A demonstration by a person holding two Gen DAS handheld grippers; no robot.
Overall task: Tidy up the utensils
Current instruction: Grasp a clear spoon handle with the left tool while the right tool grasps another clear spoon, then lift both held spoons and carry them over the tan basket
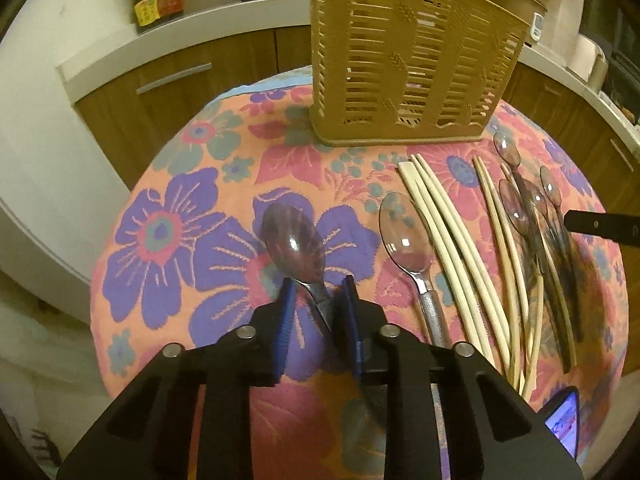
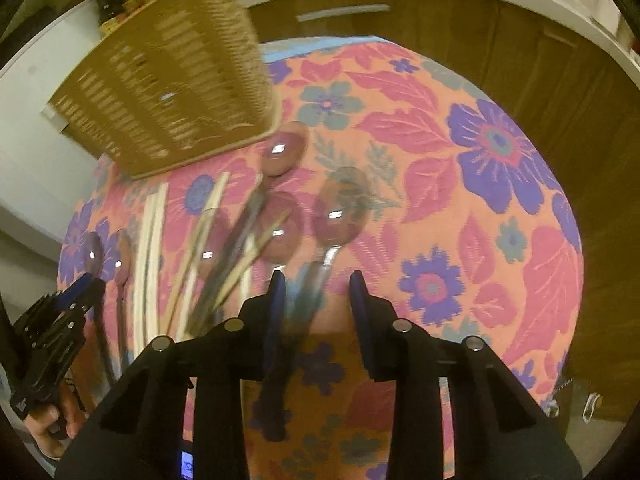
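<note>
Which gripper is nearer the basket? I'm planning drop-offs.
Neither clearly. The left gripper straddles a spoon before the basket; the right gripper is among spoons beside it.

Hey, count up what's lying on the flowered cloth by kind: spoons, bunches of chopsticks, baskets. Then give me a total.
Spoons: 6
Chopstick bunches: 2 (single sticks overlap too much to count)
Baskets: 1
Total: 9
</note>
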